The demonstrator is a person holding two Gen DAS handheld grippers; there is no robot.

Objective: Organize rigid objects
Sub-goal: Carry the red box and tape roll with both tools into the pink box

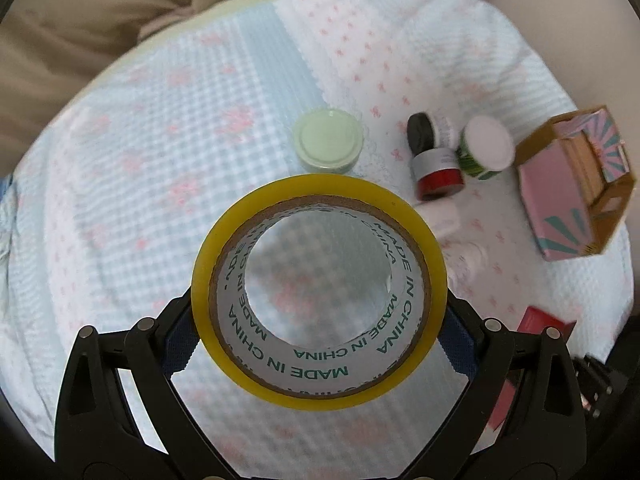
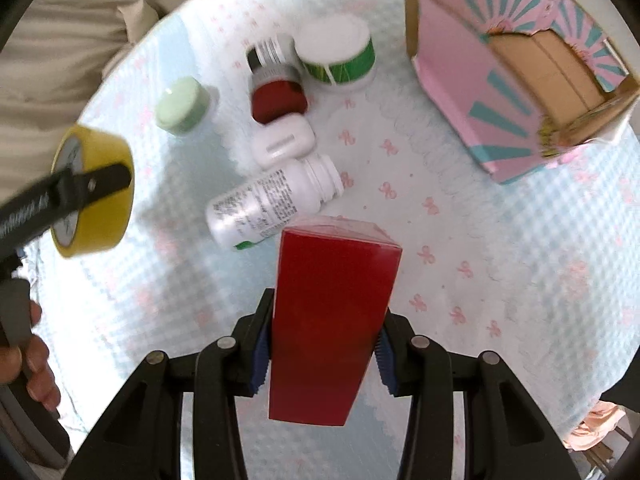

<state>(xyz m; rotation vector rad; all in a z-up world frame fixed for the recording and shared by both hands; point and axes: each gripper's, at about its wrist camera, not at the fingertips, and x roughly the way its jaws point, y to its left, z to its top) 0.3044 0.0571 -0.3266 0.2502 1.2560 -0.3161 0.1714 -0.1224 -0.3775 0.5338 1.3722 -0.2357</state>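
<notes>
My left gripper (image 1: 318, 332) grips the yellow roll of packing tape (image 1: 319, 287) across its outer rim, lifted above the gingham cloth (image 1: 160, 160). It should feel light and stiff, though the smooth rim may slip, so I'd squeeze across the full width. My right gripper (image 2: 322, 354) is clamped on the tall red cardboard box (image 2: 332, 312), light and crushable, best held on its flat sides. Beyond the tape sits the pale green jar (image 1: 327, 145); right of it, the open pink and teal carton (image 1: 576, 184).
</notes>
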